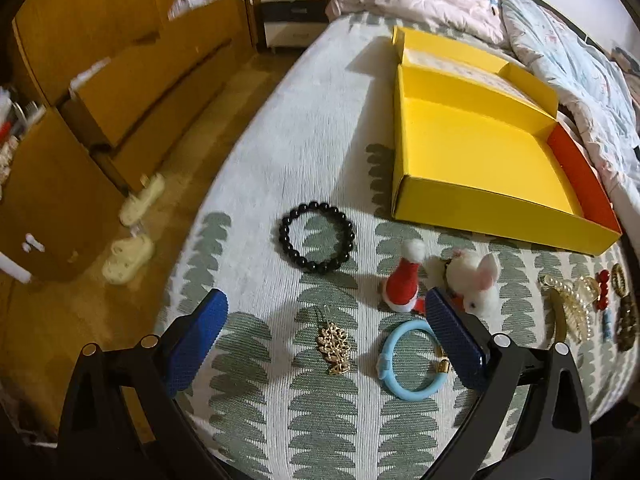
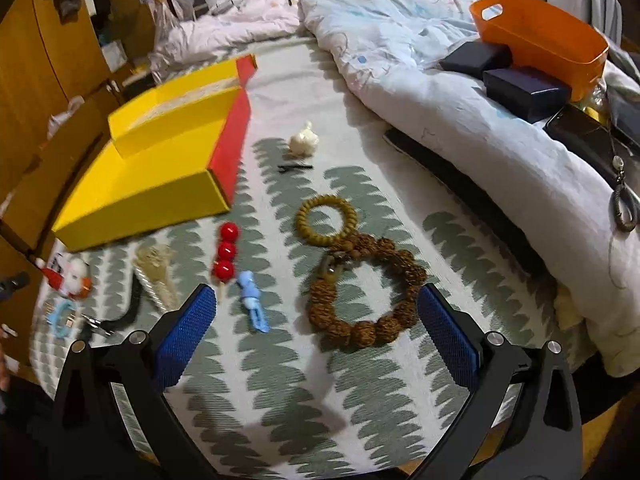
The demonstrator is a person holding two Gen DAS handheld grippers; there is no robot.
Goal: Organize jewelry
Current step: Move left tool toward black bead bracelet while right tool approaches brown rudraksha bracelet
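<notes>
Nearest your left lens, your left gripper is hanging with its blue pads spread wide and gripping nothing, and the gold leaf brooch is lying between them at lower centre, with the light blue bangle just beside the right-hand pad. Above these the black bead bracelet is sitting at mid-frame, the red Santa-hat clip and the white bunny clip are touching each other right of centre, and the pearl claw clip is crowding the right edge. The yellow box is waiting, with nothing in the part you can see, at upper right. In your right view, your right gripper is likewise standing released and holding nothing, with the brown seed-bead bracelet lying between its pads at centre, touching the tan ridged ring above it. The red ball hair stick and the small blue clip are lying to the left. I judge nothing is sorted yet. The risks: the thin flat brooch may be slipping from under the pads or dragging the patterned bedspread up with it, and closing on the seed beads may be snagging the ring alongside, so both would be lifting together.
</notes>
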